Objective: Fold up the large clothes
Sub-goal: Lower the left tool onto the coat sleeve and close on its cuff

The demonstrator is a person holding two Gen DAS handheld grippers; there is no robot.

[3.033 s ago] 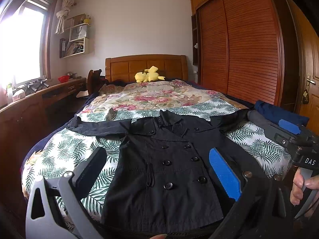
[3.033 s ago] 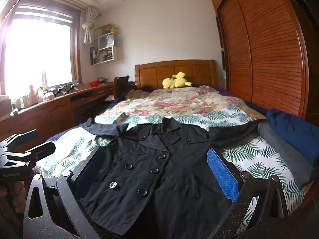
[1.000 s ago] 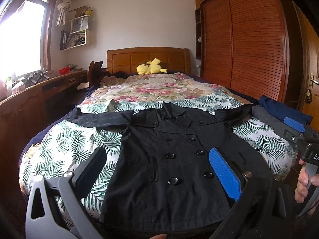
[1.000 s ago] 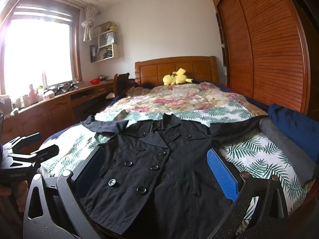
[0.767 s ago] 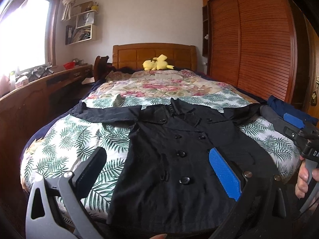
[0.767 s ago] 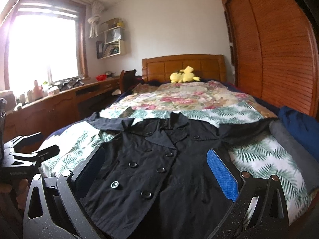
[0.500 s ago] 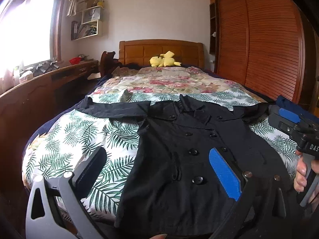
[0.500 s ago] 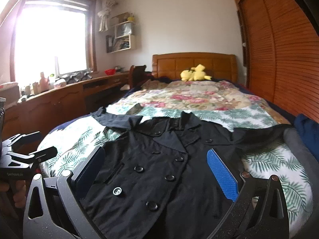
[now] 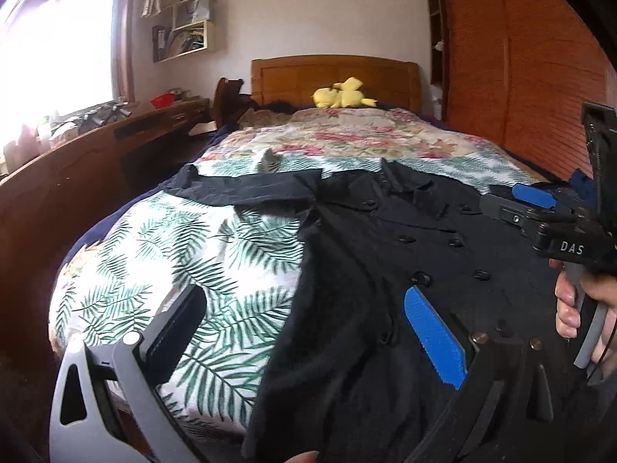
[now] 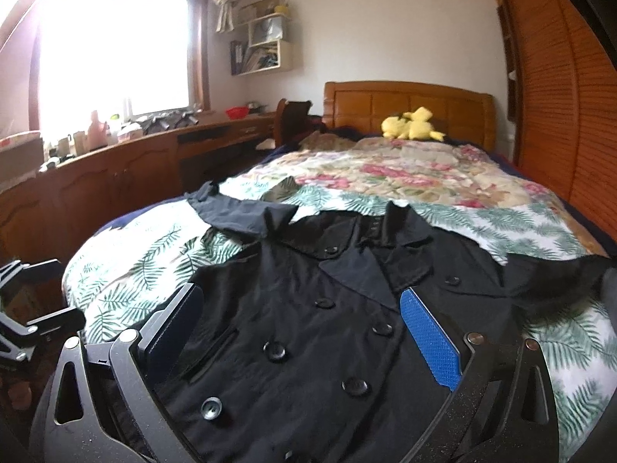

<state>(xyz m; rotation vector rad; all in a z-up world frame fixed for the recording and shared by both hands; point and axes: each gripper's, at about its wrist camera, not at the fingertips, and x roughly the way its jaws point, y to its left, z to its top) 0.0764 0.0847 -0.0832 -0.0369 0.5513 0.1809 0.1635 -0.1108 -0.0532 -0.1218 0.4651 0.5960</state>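
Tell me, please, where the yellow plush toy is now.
In both views the yellow plush toy lies at the far end of the bed, against the wooden headboard, far beyond the black coat.

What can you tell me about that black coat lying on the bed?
The black coat is a double-breasted trench style in thin, matte, slightly creased fabric, with two columns of dark buttons and a wide notched collar. It lies face up and buttoned on the palm-leaf bedspread, collar towards the headboard, both sleeves stretched out sideways, hem at the foot edge. Neither tool touches it.
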